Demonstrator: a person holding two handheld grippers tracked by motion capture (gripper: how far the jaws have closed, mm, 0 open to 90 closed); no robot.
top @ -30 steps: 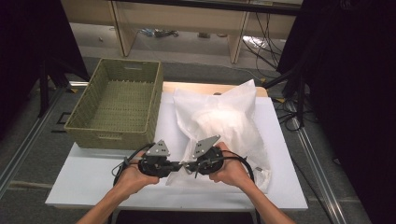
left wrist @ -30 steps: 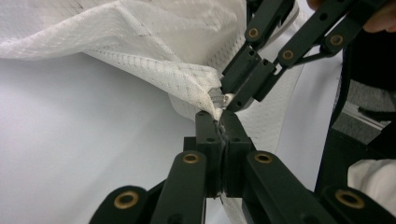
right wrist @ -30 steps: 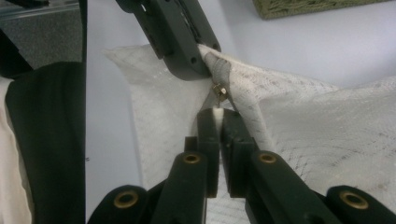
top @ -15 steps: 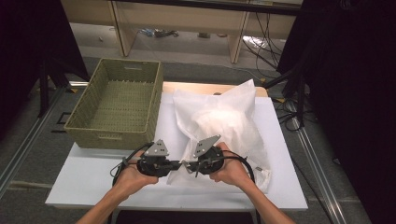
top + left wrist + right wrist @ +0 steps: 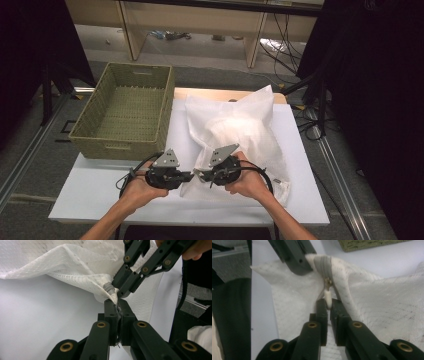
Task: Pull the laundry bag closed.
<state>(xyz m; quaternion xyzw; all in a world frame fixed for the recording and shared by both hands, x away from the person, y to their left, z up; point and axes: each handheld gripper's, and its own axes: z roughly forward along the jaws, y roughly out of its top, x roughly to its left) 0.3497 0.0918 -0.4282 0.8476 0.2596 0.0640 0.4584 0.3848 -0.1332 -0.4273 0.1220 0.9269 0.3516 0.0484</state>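
The left gripper (image 5: 117, 312) stays clamped on the bag (image 5: 245, 135) corner; the right gripper's (image 5: 328, 306) 2 fingers, easing apart, probably still pinch the zipper pull (image 5: 327, 296).

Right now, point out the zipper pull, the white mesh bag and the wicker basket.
zipper pull (image 5: 327, 298): right gripper view, on its white tab between the claw tips.
white mesh bag (image 5: 240, 131): high view, on its bulging middle.
wicker basket (image 5: 169, 109): high view, on its right wall's rim.

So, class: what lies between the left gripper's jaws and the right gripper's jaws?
A short stretch of grey zipper on the white bag, its pull tab caught in the jaws of the right gripper. The right gripper view shows this.
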